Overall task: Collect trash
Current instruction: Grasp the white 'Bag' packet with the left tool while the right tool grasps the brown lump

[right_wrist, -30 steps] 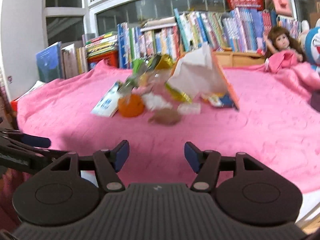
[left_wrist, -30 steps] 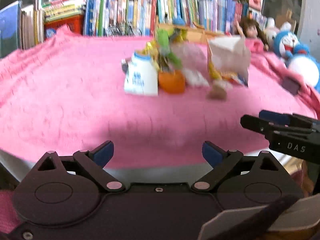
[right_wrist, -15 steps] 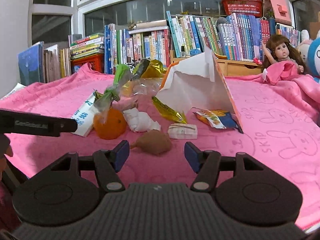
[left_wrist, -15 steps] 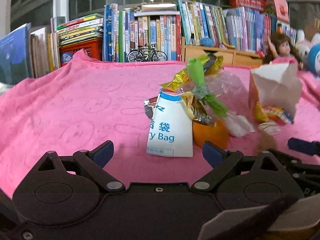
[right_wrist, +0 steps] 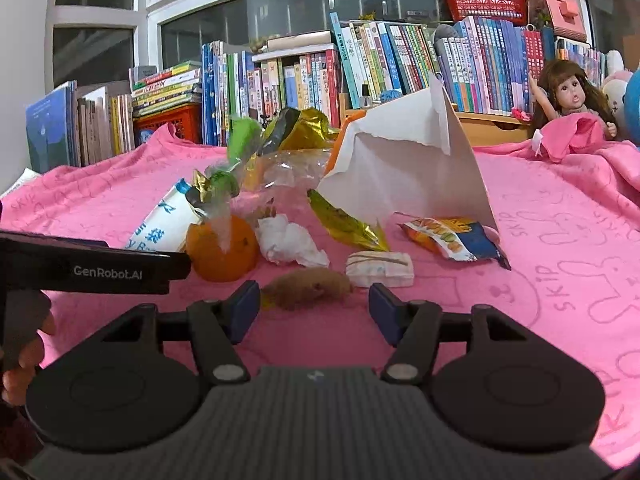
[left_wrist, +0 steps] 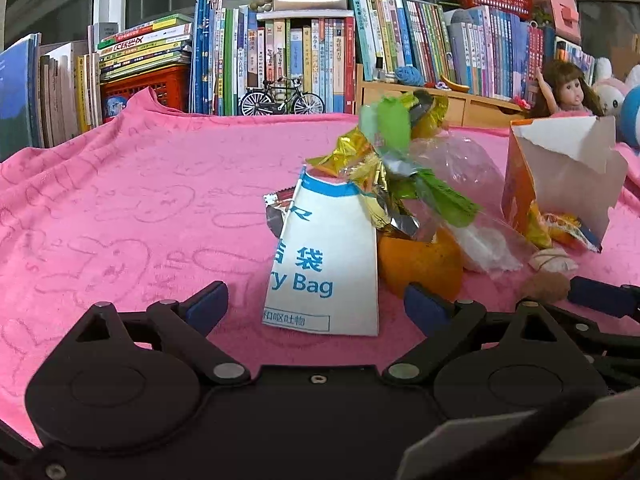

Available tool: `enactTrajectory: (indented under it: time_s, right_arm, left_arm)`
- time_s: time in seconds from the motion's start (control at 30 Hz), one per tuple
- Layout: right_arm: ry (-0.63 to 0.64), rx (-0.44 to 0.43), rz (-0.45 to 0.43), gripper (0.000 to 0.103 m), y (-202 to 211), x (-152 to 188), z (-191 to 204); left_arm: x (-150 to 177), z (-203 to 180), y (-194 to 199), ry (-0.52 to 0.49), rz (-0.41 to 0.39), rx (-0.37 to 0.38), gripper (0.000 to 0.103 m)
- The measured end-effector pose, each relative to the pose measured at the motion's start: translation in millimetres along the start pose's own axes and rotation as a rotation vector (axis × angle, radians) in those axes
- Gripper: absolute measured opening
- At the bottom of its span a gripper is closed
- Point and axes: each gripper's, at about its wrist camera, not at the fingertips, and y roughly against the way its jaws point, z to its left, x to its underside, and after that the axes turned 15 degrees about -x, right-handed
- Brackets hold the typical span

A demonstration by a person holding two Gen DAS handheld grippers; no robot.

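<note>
Lying on the pink blanket (right_wrist: 560, 216), the trash is 1 loose heap: a white paper bag with blue print (left_wrist: 324, 268), an orange peel (right_wrist: 222, 250), crumpled tissue (right_wrist: 290, 242) and shiny wrappers (right_wrist: 346, 224). The left gripper (left_wrist: 316, 304) stands released, empty, just before the white bag. The right gripper (right_wrist: 314, 308) is also released, with a brown lump (right_wrist: 308, 288) just ahead between its fingertips, not touched.

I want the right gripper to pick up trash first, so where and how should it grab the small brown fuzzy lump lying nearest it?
Probably across its thick middle. The brown fuzzy lump lies lengthwise on the pink blanket, apart from the white wrapped packet behind it. Come from the near side, angled down; the open right gripper already lines up with it.
</note>
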Motion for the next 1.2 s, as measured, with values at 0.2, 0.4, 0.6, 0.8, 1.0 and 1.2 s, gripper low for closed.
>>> enactTrajectory:
  time_s: [0.2, 0.4, 0.6, 0.8, 1.0, 1.2]
  right_arm:
    - [0.009, -0.013, 0.013, 0.063, -6, 1, 3]
    - [0.019, -0.010, 0.005, 0.046, -4, 4, 7]
    - [0.033, -0.007, -0.014, 0.037, 6, 2, 8]
    - [0.008, -0.005, -0.038, 0.036, 18, 2, 8]
    - [-0.014, -0.003, -0.054, 0.036, 28, 6, 9]
    - [-0.027, 0.007, -0.064, 0.036, 35, 7, 9]
  left_arm:
    - [0, 0, -3, 0.019, 0.024, 0.055, 0.070]
    - [0, 0, 7, 0.013, 0.010, 0.051, 0.046]
    - [-5, 4, 22, 0.044, 0.007, 0.062, 0.029]
    - [-1, 9, 37, 0.060, 0.006, 0.053, 0.028]
    - [6, 19, 59, 0.095, -0.014, 0.045, 0.028]
    - [10, 28, 75, 0.119, -0.011, 0.047, 0.028]
